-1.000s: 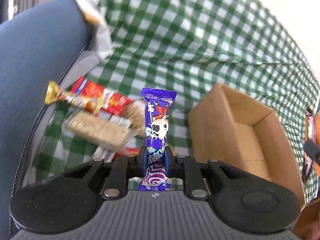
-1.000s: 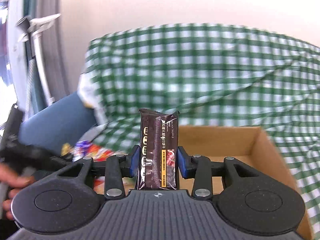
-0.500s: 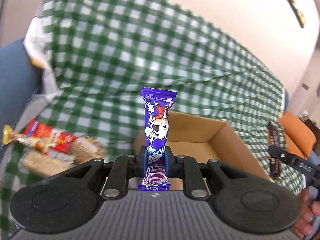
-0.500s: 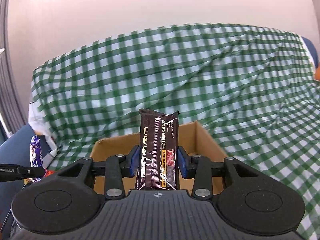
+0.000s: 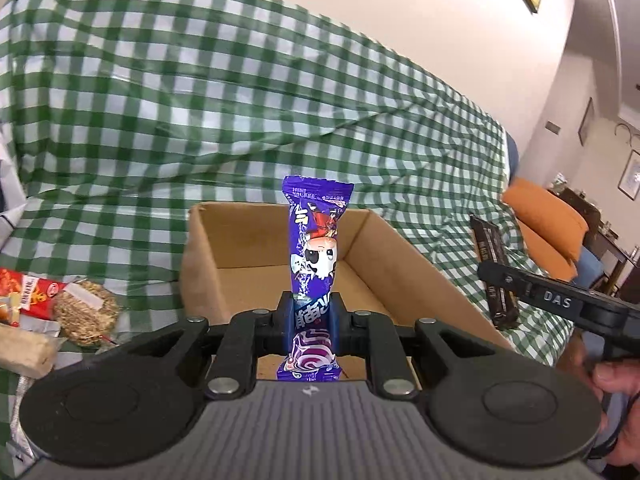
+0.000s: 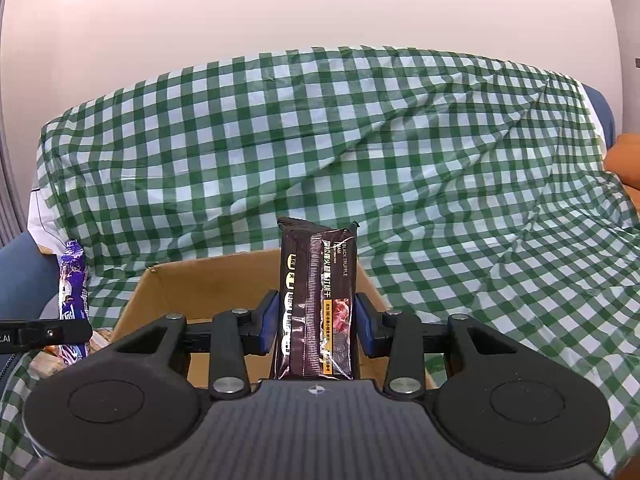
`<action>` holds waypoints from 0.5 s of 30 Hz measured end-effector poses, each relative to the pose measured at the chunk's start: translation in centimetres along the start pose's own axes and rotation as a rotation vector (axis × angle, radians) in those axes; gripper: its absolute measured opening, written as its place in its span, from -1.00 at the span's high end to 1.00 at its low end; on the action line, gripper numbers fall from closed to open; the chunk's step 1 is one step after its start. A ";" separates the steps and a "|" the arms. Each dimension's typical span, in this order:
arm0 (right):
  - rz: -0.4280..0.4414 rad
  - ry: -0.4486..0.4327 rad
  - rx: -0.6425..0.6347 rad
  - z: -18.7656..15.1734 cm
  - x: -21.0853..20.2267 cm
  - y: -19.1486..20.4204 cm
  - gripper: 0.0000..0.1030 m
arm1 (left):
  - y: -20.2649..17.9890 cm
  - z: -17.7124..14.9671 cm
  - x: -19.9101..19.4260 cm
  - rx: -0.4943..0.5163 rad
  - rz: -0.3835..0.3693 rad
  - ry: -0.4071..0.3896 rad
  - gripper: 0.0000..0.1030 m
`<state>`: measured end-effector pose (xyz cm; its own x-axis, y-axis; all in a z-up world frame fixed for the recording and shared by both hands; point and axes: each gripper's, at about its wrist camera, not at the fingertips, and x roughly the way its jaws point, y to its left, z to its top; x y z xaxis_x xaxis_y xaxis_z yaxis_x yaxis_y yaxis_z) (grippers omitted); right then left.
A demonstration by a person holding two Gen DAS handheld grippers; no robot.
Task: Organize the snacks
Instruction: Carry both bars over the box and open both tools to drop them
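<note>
Left wrist view: the left tongs clamp a purple snack bar upright at frame centre, its top rising in front of the open cardboard box on the green checked cloth, with loose snacks at the left edge. Right wrist view: the right tongs pinch a dark brown snack bar upright at centre, the same box just behind it.
</note>
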<state>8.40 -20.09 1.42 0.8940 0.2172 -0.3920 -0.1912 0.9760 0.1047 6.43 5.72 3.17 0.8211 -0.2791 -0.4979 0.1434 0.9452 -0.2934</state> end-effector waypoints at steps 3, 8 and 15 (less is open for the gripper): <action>-0.006 0.005 -0.004 -0.1 0.0 -0.2 0.20 | -0.4 -0.1 0.1 0.013 -0.021 -0.001 0.64; -0.006 0.010 -0.018 -0.1 0.2 0.3 0.20 | -0.8 -0.4 -0.5 0.026 -0.090 -0.002 0.64; -0.005 0.017 -0.023 -0.2 0.5 0.9 0.15 | -2.0 -0.8 -0.8 0.043 -0.219 0.002 0.07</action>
<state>8.56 -19.14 1.16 0.8882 0.2119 -0.4077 -0.1959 0.9773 0.0811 5.03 3.93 3.46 0.7667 -0.4785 -0.4279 0.3416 0.8685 -0.3592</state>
